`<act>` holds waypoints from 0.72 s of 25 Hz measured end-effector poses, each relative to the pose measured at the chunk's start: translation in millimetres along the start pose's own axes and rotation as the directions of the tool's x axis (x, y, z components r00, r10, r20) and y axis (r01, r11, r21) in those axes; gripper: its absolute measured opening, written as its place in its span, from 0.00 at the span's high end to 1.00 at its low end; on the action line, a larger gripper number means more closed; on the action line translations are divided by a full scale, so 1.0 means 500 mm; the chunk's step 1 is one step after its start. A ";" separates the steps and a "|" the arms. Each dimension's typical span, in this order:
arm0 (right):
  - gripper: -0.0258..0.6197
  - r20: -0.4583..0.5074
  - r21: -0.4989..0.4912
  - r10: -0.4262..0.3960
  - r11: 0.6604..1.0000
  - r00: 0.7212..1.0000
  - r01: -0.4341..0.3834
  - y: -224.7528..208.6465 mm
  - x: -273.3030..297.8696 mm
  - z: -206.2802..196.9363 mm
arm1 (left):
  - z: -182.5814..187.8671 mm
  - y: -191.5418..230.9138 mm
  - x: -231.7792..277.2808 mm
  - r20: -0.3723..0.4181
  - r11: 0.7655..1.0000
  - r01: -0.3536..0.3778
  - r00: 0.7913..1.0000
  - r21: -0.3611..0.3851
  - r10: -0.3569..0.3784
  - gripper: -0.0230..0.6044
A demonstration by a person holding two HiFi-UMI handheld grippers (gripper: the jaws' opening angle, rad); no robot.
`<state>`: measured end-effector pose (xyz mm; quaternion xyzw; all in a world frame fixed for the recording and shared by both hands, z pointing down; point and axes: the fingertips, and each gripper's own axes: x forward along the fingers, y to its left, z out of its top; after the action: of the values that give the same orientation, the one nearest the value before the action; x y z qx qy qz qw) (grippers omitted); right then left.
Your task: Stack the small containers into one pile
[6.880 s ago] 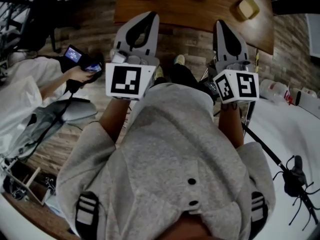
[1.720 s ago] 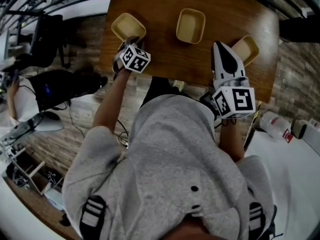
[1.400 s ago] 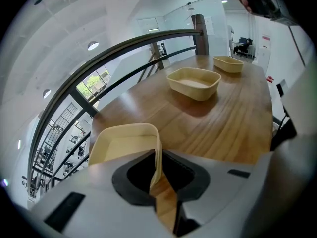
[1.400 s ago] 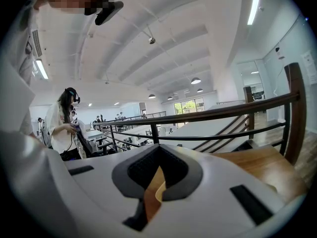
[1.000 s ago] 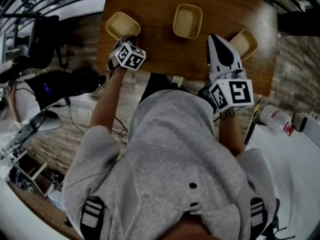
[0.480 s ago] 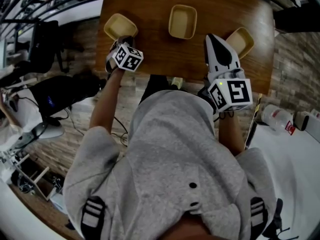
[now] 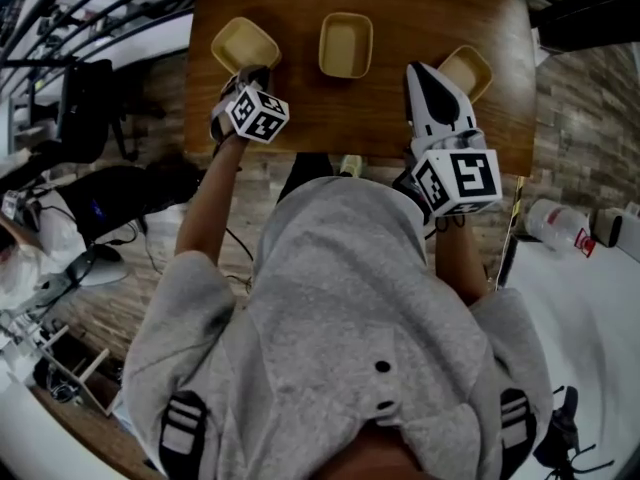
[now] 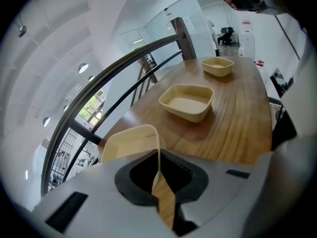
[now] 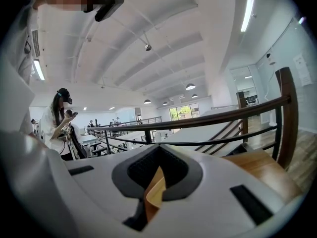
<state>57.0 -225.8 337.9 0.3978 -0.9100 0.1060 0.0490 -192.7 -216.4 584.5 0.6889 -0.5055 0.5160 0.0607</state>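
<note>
Three small tan containers sit in a row on the wooden table (image 7: 400,118). My left gripper (image 7: 243,78) is shut on the near rim of the left container (image 7: 244,43); in the left gripper view its thin wall (image 8: 157,148) runs between the jaws (image 8: 159,175). Beyond it lie the middle container (image 8: 187,101) (image 7: 346,44) and the right container (image 8: 218,66) (image 7: 466,70). My right gripper (image 7: 418,72) hovers just left of the right container, jaws shut (image 9: 151,192). Only a tan sliver shows behind them.
The table's near edge runs just under both grippers, with wood floor below. A dark railing (image 8: 124,78) borders the table's far side. A white table with a bottle (image 7: 553,223) stands at the right. A person with a phone (image 9: 59,123) stands in the distance.
My left gripper has carried the left container a little to the right, closer to the middle container. The right gripper has stayed beside the right container.
</note>
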 end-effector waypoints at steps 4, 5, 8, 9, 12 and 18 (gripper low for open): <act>0.94 0.017 0.004 -0.037 0.999 0.999 0.037 -0.028 -0.020 0.004 | 0.054 -0.028 0.001 0.047 0.997 0.032 0.998 0.073 -0.036 0.92; 0.94 0.021 0.006 -0.048 0.999 0.999 0.048 -0.033 -0.027 0.004 | 0.067 -0.039 -0.001 0.058 0.994 0.043 0.997 0.097 -0.049 0.92; 0.94 0.028 0.011 -0.074 0.997 0.997 0.074 -0.048 -0.052 0.004 | 0.108 -0.072 -0.011 0.096 0.983 0.067 0.992 0.170 -0.085 0.92; 0.94 0.030 0.012 -0.082 0.997 0.996 0.081 -0.052 -0.061 0.004 | 0.123 -0.084 -0.016 0.112 0.978 0.077 0.989 0.193 -0.100 0.92; 0.94 0.031 0.016 -0.102 0.995 0.994 0.102 -0.065 -0.085 0.003 | 0.169 -0.121 -0.032 0.155 0.957 0.108 0.976 0.270 -0.154 0.92; 0.94 0.034 0.020 -0.140 0.990 0.990 0.139 -0.081 -0.111 0.001 | 0.213 -0.181 -0.034 0.166 0.893 0.165 0.953 0.418 -0.253 0.92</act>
<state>124.3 -213.0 333.8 0.4628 -0.8797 0.1034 0.0365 -53.9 -226.3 561.8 0.7892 -0.3156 0.5205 -0.0811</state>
